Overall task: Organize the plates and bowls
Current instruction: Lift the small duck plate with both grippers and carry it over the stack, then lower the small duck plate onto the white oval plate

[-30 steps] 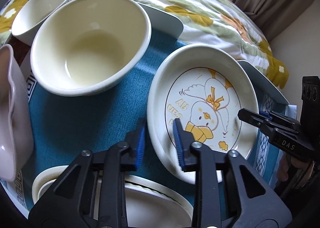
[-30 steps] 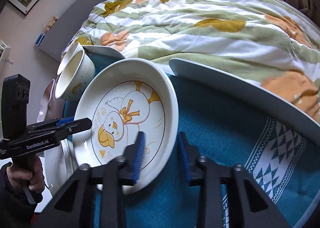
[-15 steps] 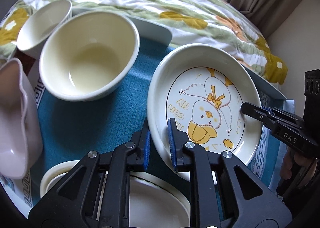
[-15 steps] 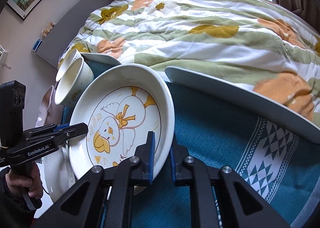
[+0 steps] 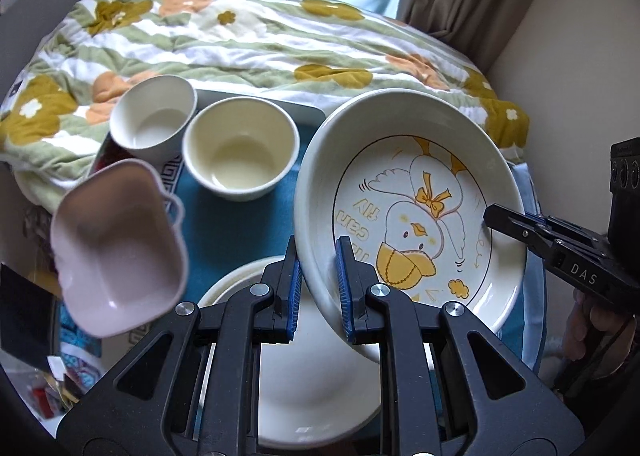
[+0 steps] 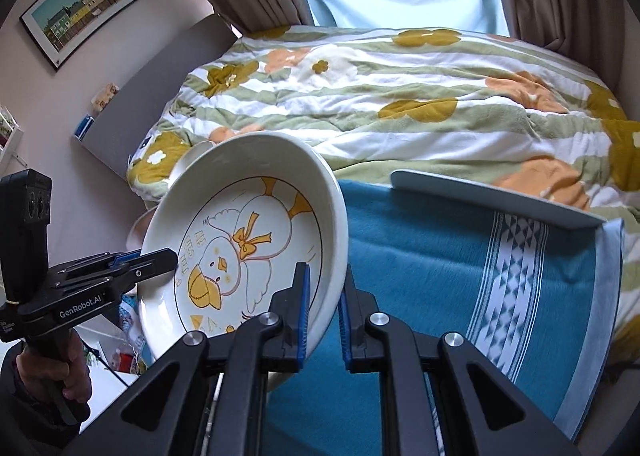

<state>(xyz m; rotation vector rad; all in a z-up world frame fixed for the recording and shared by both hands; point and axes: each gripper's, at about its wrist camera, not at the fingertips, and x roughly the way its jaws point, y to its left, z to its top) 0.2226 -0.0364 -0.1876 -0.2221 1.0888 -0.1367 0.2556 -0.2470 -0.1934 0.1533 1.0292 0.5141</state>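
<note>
Lifted off the tabletop since a second ago, the duck plate is hanging tilted, empty, above the white plate, left claw and right claw clenching opposite rims; beyond, cream bowl, pink bowl and white cup are sitting empty.

A small table covered by a blue cloth with white patterned bands stands against a bed spread with a flowered quilt, which fills the upper half of both views. The table's pale edge shows at the cloth's far side. On the cloth, in the left wrist view, a cream bowl sits at centre, a smaller white cup just beside it at upper left, and a white plate at bottom centre.
</note>
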